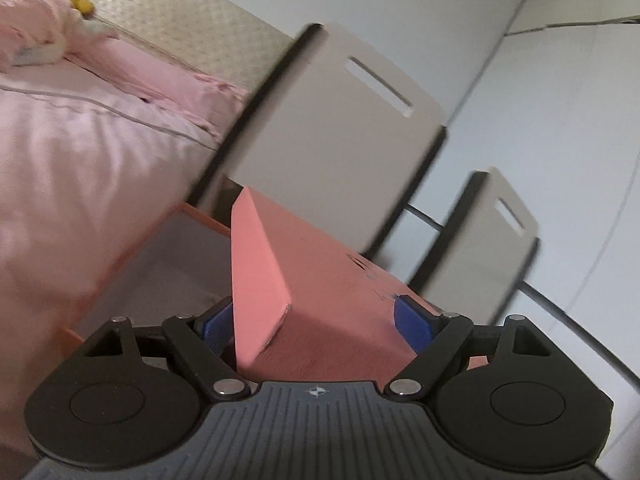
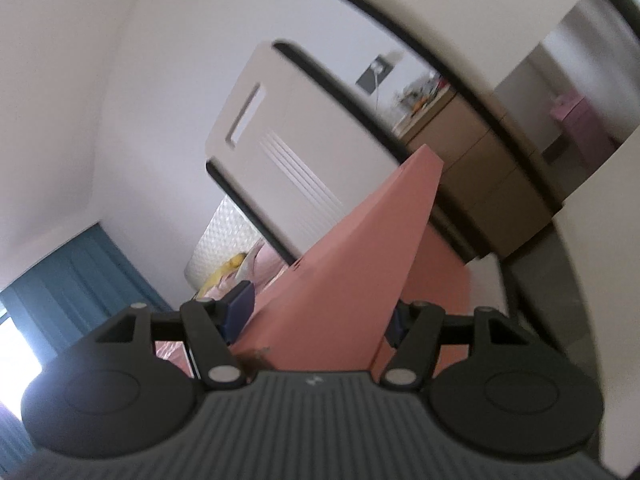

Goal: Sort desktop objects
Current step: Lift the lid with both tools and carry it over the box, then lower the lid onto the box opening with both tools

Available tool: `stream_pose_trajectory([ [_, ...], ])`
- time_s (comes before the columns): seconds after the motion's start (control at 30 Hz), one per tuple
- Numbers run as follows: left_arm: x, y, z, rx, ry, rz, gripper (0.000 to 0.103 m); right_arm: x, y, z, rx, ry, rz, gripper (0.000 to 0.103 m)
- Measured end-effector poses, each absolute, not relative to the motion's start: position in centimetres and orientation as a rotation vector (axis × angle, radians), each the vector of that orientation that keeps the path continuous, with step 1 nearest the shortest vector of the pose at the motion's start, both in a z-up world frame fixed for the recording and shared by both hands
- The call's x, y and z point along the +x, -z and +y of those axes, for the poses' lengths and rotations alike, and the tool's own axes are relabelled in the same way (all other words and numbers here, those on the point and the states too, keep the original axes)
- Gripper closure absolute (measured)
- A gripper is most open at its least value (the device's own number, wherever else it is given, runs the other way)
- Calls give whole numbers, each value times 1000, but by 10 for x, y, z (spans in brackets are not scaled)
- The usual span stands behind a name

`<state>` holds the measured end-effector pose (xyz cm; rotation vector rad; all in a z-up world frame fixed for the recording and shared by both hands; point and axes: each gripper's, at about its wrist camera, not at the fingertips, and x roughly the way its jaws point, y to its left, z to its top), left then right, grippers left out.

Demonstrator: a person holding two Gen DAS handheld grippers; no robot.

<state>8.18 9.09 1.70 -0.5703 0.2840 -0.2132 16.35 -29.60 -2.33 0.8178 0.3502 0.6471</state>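
Gripping a salmon-pink box (image 1: 340,304) from both sides, the left gripper (image 1: 316,320) has its blue-padded fingers (image 1: 414,326) pressed against the box's flanks, one pad at the left face and one at the right, so the box sits squarely between them and close to the camera. One flat pink flap (image 1: 256,280) of the box stands up on edge just inside the left pad. In the right wrist view the right gripper (image 2: 316,320) holds the same pink box (image 2: 344,280), its dark blue fingers (image 2: 240,312) closed at a middling width on a pink panel that tapers away to a point. Both views are tilted and blurred. Behind the box in the left view stand two white chair backs (image 1: 332,144) with slot handles and dark frames, and to the left lies a bed with pink bedding (image 1: 80,140). A teal curtain (image 2: 76,276) hangs at the lower left of the right view, and a tan cabinet (image 2: 476,160) shows farther back
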Motion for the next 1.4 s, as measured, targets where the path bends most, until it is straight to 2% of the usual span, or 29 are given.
stream_pose_trajectory([
  [0.27, 92, 5, 115, -595, 112, 299, 17, 197, 47, -254, 788, -701, 379, 38],
  [0.77, 88, 26, 117, -593, 65, 287, 16, 194, 72, -244, 761, -674, 369, 35],
  [0.87, 85, 26, 110, -562, 30, 271, 16, 190, 71, -243, 726, -629, 351, 30],
  [0.97, 80, 25, 104, -515, -23, 230, 16, 185, 68, -241, 656, -558, 317, 13],
  [1.4, 76, 27, 77, -354, -63, 221, 14, 178, 74, -233, 517, -452, 300, 7],
])
